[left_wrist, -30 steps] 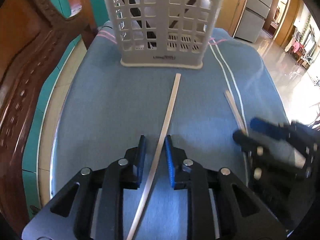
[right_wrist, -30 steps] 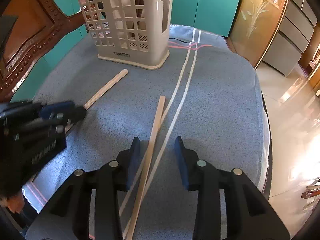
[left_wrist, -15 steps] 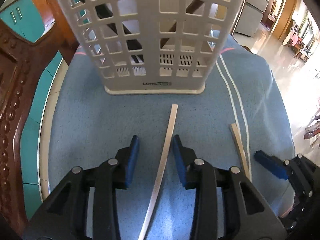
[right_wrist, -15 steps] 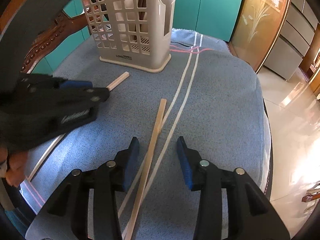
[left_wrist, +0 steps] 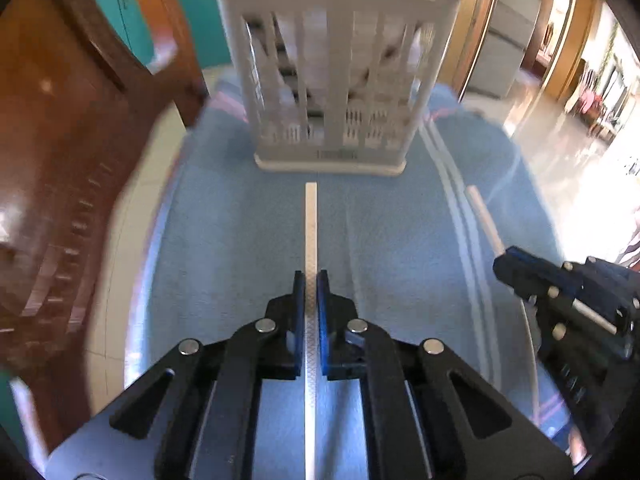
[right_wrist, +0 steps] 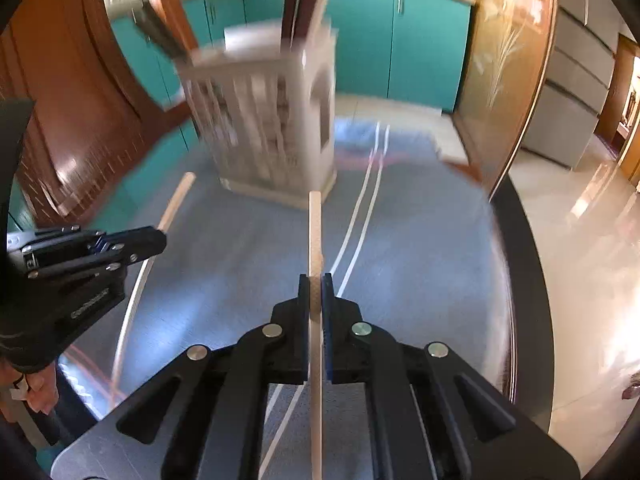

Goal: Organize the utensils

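Note:
My left gripper [left_wrist: 311, 280] is shut on a pale chopstick [left_wrist: 311, 224] that points straight ahead at the white slotted utensil basket [left_wrist: 336, 80]. My right gripper [right_wrist: 316, 282] is shut on a second, tan chopstick [right_wrist: 315, 224], lifted above the blue cloth [right_wrist: 420, 240] and pointing at the basket [right_wrist: 264, 120]. In the left wrist view the right gripper [left_wrist: 500, 270] shows at the right, holding its chopstick [left_wrist: 482, 216]. In the right wrist view the left gripper [right_wrist: 160, 236] shows at the left with its chopstick [right_wrist: 176, 200]. Dark utensils stand in the basket.
A carved wooden chair back [left_wrist: 72, 160] rises at the left of the table. Teal cabinets [right_wrist: 400, 40] stand behind the basket. The cloth has two white stripes [right_wrist: 360, 216]. The table edge [right_wrist: 528, 280] drops to a shiny floor at the right.
Both grippers have closed on their chopsticks and lifted them off the cloth. Both views have tilted up and are motion-blurred.

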Tool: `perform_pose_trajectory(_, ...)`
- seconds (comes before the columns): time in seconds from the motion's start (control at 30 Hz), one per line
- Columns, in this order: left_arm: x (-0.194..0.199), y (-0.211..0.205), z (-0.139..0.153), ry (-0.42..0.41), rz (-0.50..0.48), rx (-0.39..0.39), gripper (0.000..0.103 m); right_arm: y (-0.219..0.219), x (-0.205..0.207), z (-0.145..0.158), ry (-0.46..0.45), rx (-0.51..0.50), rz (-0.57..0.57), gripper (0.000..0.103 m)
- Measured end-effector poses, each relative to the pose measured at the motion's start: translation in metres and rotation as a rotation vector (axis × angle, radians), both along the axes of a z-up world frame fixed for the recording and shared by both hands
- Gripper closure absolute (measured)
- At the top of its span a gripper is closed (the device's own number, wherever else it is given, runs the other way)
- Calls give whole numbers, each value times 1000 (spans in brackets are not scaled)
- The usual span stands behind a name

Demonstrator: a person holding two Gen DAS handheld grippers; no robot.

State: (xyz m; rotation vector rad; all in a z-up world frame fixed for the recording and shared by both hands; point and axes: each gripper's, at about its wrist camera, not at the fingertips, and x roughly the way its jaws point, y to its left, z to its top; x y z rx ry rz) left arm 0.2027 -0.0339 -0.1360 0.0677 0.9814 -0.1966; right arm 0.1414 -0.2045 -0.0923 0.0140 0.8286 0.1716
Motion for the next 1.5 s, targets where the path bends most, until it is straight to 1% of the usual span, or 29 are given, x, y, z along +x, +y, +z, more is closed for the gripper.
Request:
perform_pose_trajectory(0.1,-25,12,41,-92,-13,-28,96,-7,-16,38,-81,9,9,97)
perform_pose_trajectory(0.13,-31,9,50,-115,-16,-33,96,-9,-21,50,-108,11,11,97)
perform_pose_trajectory(0.2,-42,14,73,-160,-21,-45,96,-13,-28,72,-151,22,15,97)
perform_pose_trajectory(0.23,-50,19,89,-192,-22,-57,96,-14,-31,80,-167,28,19,97)
perform_pose_trajectory(0.27,-53,21,97,-209,-22,-64,96,-16,-33,92,-190,36,25,97)
perform_pose_trajectory(0.33,-63,29,119,-254,-23,-81,96,-17,-34,114,-231,54,40,97)
perform_pose_trajectory(0.4,-69,26,141,-295,-32,-93,96,-18,-30,131,-255,67,59,97)
perform_pose_trajectory(0.43,-72,28,151,-310,-38,-98,96,-17,-25,145,-273,72,68,97)
perform_pose_trajectory(0.5,-73,33,170,-330,-52,-131,96,-15,-18,167,-313,78,82,97)
perform_pose_trajectory(0.53,-65,34,185,-332,-62,-173,96,-12,-12,180,-341,83,87,97)
perform_pose_trajectory(0.57,-58,36,197,-339,-65,-196,96,-10,-9,189,-360,90,86,97)
perform_pose_trajectory(0.6,-56,40,214,-366,-61,-211,96,-9,-4,200,-377,102,83,97)
perform_pose_trajectory(0.63,-55,39,227,-392,-56,-208,96,-9,4,212,-400,128,73,97)
perform_pose_trajectory(0.67,-47,37,240,-433,-50,-201,96,-11,7,219,-415,148,66,97)
perform_pose_trajectory(0.73,-45,40,269,-513,-38,-201,96,-12,17,232,-451,184,36,97)
perform_pose_trajectory(0.77,-42,40,278,-536,-24,-210,96,-11,26,236,-478,184,-1,97)
perform_pose_trajectory(0.83,-35,37,292,-592,8,-207,96,-6,36,235,-505,162,-32,97)
perform_pose_trajectory(0.9,-25,35,296,-637,43,-204,96,2,51,222,-506,126,-49,97)
perform_pose_trajectory(0.97,-8,31,288,-638,60,-217,96,9,65,199,-479,108,-45,97)
perform_pose_trajectory(1.07,23,19,258,-610,77,-207,96,14,78,171,-438,94,-44,97)
perform_pose_trajectory(1.17,50,13,223,-569,87,-156,96,16,84,150,-410,84,-24,97)
perform_pose_trajectory(1.2,55,12,210,-544,87,-150,96,17,84,147,-407,78,-17,97)
perform_pose_trajectory(1.3,64,9,187,-510,72,-136,96,21,89,135,-387,64,-6,97)
perform_pose_trajectory(1.4,70,4,179,-512,66,-96,96,20,87,135,-383,75,-1,96)
perform_pose_trajectory(1.43,66,3,178,-521,66,-81,96,19,84,138,-394,78,-1,93)
perform_pose_trajectory(1.5,63,2,179,-535,68,-65,87,18,72,145,-426,80,-3,87)
